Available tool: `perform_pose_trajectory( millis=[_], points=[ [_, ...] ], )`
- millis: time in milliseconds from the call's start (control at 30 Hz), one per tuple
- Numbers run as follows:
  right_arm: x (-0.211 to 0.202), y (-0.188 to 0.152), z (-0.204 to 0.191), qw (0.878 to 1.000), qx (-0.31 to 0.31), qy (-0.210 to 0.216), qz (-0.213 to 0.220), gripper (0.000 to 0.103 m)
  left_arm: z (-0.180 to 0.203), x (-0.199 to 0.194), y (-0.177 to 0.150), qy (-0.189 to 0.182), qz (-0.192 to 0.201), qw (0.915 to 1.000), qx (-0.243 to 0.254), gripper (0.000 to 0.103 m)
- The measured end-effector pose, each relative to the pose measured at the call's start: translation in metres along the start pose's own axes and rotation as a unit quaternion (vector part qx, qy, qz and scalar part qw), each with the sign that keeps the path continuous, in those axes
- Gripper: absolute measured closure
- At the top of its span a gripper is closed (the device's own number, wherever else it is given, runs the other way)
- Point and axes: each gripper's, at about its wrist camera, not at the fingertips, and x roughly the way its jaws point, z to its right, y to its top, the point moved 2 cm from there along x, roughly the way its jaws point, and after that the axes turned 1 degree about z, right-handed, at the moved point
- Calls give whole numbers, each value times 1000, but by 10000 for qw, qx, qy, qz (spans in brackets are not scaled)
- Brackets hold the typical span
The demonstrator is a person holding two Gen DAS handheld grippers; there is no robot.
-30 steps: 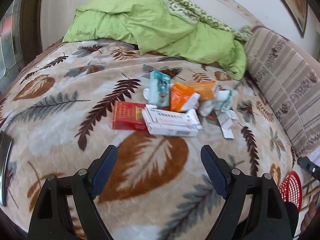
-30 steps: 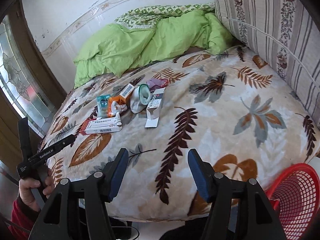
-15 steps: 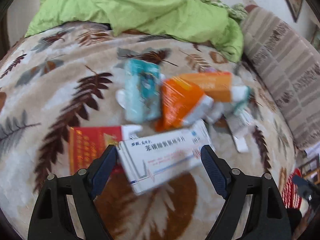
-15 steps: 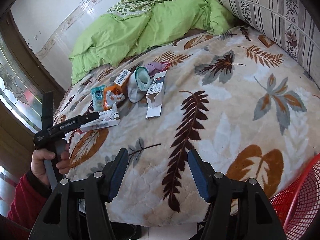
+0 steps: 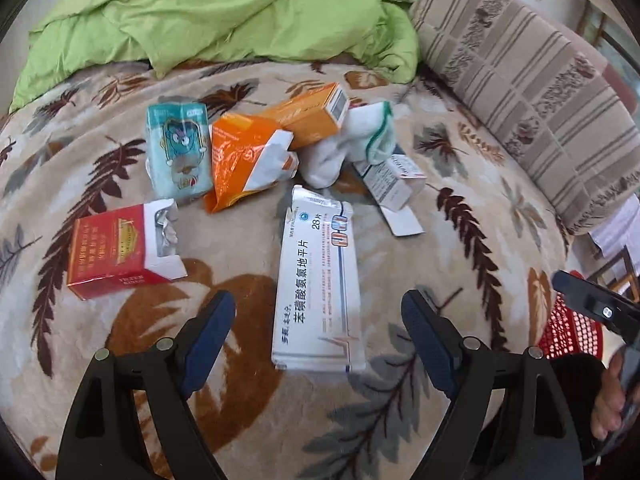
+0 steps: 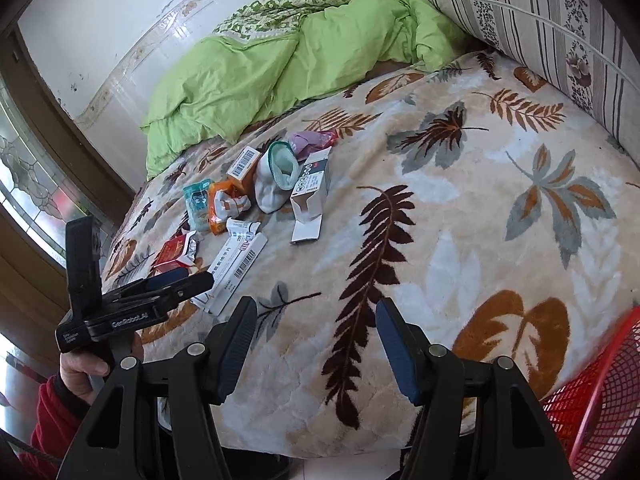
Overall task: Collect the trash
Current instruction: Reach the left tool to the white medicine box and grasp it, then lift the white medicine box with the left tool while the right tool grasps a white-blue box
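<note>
Trash lies on the leaf-patterned blanket (image 5: pixel 460 248). A long white medicine box (image 5: pixel 318 284) lies straight ahead of my left gripper (image 5: pixel 316 324), which is open with the box's near end between its fingers. Around it lie a red box (image 5: pixel 112 252), a teal packet (image 5: pixel 178 152), an orange wrapper (image 5: pixel 244 156), an orange box (image 5: pixel 308 114), a white sock (image 5: pixel 344 148) and a small open white box (image 5: pixel 392 180). My right gripper (image 6: pixel 316 338) is open and empty near the bed's front edge. It sees the white medicine box (image 6: pixel 234 266) and the left gripper (image 6: pixel 180 282) at the left.
A red mesh basket (image 6: pixel 600 392) stands on the floor at the bed's right corner and also shows in the left wrist view (image 5: pixel 572 332). A green quilt (image 5: pixel 208 12) is bunched at the far end. A striped cushion (image 5: pixel 532 76) lines the right side.
My left gripper has moved forward to the pile, and the white medicine box now points lengthwise between its fingers. The right gripper has moved slightly closer over the bed.
</note>
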Motion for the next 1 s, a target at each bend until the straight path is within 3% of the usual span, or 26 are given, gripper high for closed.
perform_pose_trajectory(
  millis=[133,200,367,500,767,900,933,1000],
  points=[
    [2,1,2,10000,43,-18,-30,38,12,16,3,380,5,9993,68,21],
    [4,2,1,10000,30,-38,-41,38,11,25,3,483,-47,9988,-53,36],
    [16,15,-11,9997,-217,-66,-45,38,8,37,-2,886,-53,9960,107,37],
    [39,38,-22,9988,-433,-247,-22,38,8,38,-6,945,53,9955,103,37],
    [127,90,-29,9971,-379,-510,-429,38,6,40,-3,797,5,9968,91,35],
    [166,100,-22,9955,-289,-695,-577,38,-1,36,0,905,132,9958,-45,53],
    [171,101,-21,9956,-252,-682,-595,39,-3,35,1,842,130,9963,-101,53],
    [179,100,-20,9949,-292,-708,-659,67,-6,34,2,771,161,9967,-176,53]
  ],
)
